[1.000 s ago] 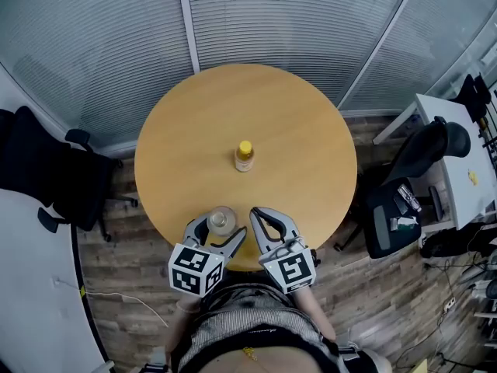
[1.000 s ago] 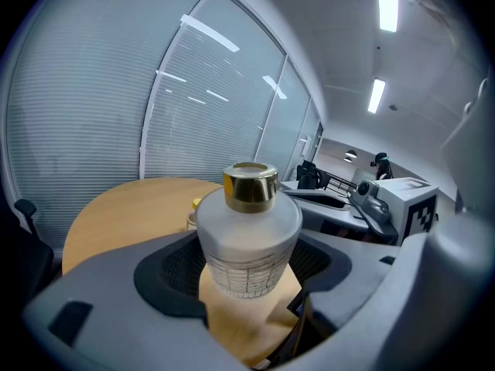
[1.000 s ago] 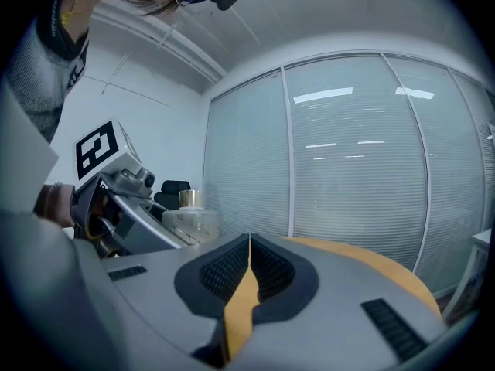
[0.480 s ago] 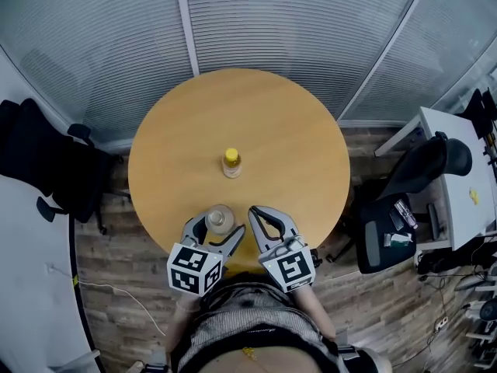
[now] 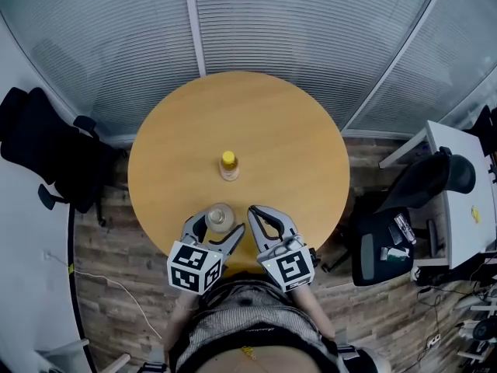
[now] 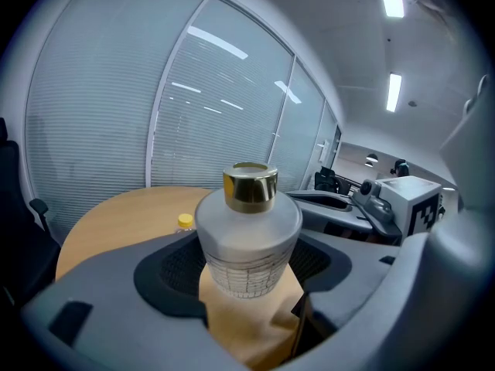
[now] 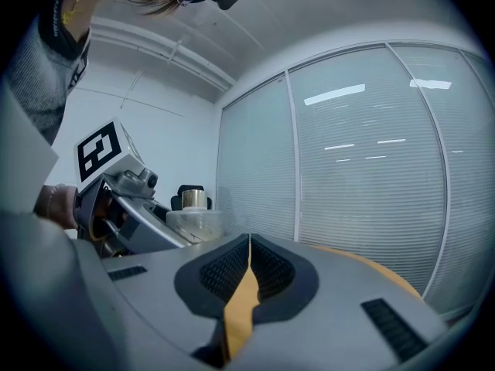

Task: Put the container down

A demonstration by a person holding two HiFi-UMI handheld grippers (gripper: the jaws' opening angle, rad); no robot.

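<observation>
At the near edge of the round bench [image 5: 272, 130], we grip the frosted container [image 6: 247, 238] in our left tool [image 5: 219, 225] — pads pressed against the glass on either side, gold cap up, the container upright. Our right tool [image 7: 249, 246] sits just beside it, jaws drawn together on nothing. A small yellow-capped bottle [image 5: 228, 165] stands alone at the bench's middle — well apart from both tools.

The left gripper [image 5: 217, 227] clasps the container [image 5: 220, 217] at the table's [image 5: 279, 130] near edge. The right gripper [image 5: 255, 214] lies just beside it, and a yellow-capped bottle [image 5: 228, 165] stands mid-table.
</observation>
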